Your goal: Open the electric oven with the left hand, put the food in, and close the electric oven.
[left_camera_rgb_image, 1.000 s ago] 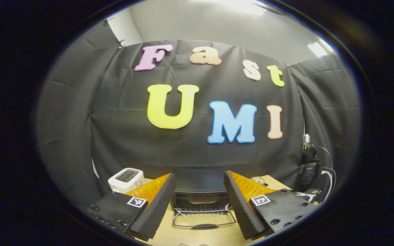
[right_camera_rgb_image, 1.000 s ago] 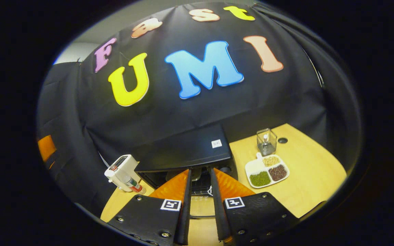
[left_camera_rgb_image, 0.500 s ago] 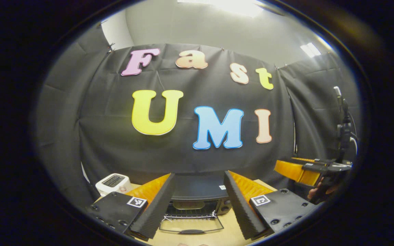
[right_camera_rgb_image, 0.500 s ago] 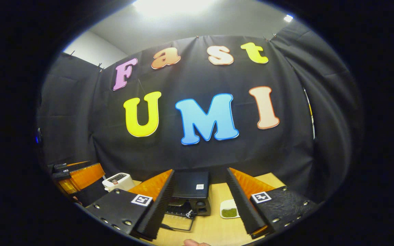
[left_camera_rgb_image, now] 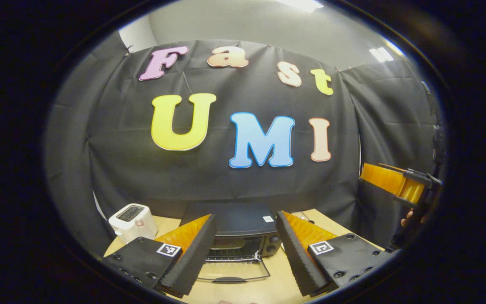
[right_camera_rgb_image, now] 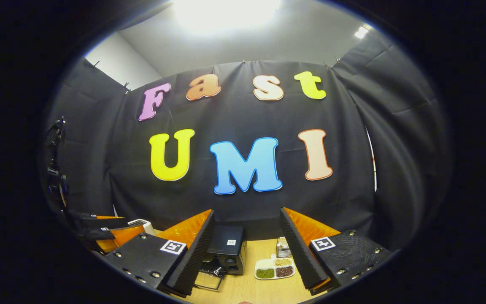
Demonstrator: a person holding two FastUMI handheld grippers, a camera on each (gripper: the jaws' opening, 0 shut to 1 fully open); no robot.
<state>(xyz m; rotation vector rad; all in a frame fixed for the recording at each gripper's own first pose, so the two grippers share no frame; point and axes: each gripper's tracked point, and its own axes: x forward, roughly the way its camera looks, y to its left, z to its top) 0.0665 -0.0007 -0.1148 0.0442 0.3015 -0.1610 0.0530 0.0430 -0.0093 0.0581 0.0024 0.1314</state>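
Observation:
The black electric oven (left_camera_rgb_image: 243,223) stands on the wooden table (left_camera_rgb_image: 276,287), its glass door (left_camera_rgb_image: 230,272) folded down flat in front. A pale shape (left_camera_rgb_image: 228,243) lies on the rack inside. My left gripper (left_camera_rgb_image: 245,257) is open, held back from the oven and aimed at it, nothing between its fingers. My right gripper (right_camera_rgb_image: 245,259) is open too, further back and to the right, and I see it with its hand at the right edge (left_camera_rgb_image: 399,183). From the right gripper view the oven (right_camera_rgb_image: 227,248) sits low, with the left gripper (right_camera_rgb_image: 103,232) beside it.
A white toaster (left_camera_rgb_image: 132,220) stands left of the oven. Right of the oven lie a white divided dish (right_camera_rgb_image: 274,269) of beans and a small glass jar (right_camera_rgb_image: 283,247). The black cloth wall closes in behind and on both sides.
Both grippers pulled back from the oven and now sit farther off. The right gripper's fingers, close together a second ago, have spread wide. The oven door stays down.

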